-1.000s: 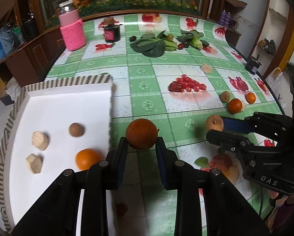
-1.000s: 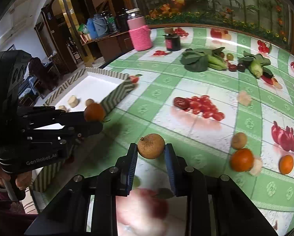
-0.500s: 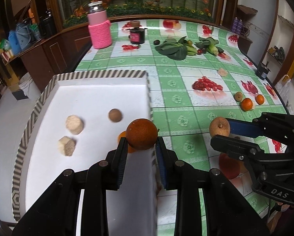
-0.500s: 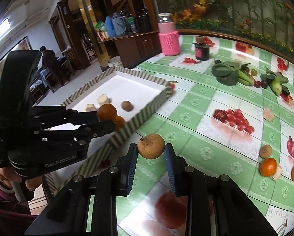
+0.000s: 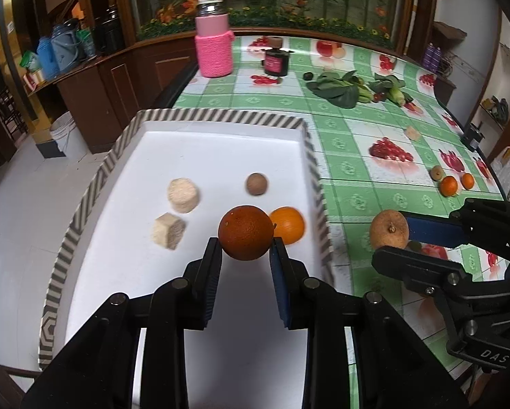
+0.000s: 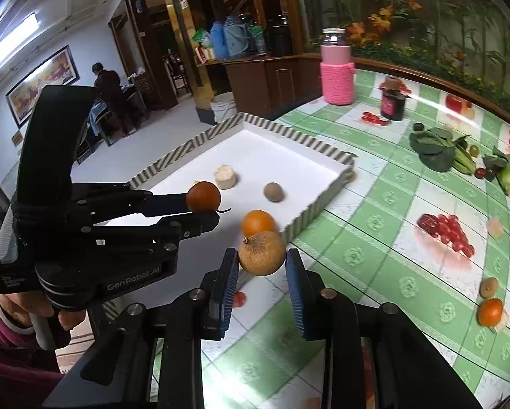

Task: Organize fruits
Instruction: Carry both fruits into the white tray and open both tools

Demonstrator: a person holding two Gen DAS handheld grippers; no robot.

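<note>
- The left gripper point(image 5: 245, 248) is clamped on a dark reddish-orange fruit point(image 5: 245, 232), held above the white floor of the striped-rim tray point(image 5: 221, 116).
- The right gripper point(image 6: 261, 266) is clamped on a rough tan-brown fruit point(image 6: 261, 253), held over the green checked tablecloth point(image 6: 374, 225) just outside the tray's near corner.
- In the tray lie an orange point(image 5: 287, 225), a small brown round fruit point(image 5: 256, 184) and two pale beige chunks point(image 5: 182, 195).
- Further out on the cloth: two small oranges point(image 5: 448, 185) with a little brown fruit point(image 5: 436, 172) near the table edge, leafy greens point(image 5: 336, 88), and a pink knit-covered jar point(image 5: 214, 42).
</note>
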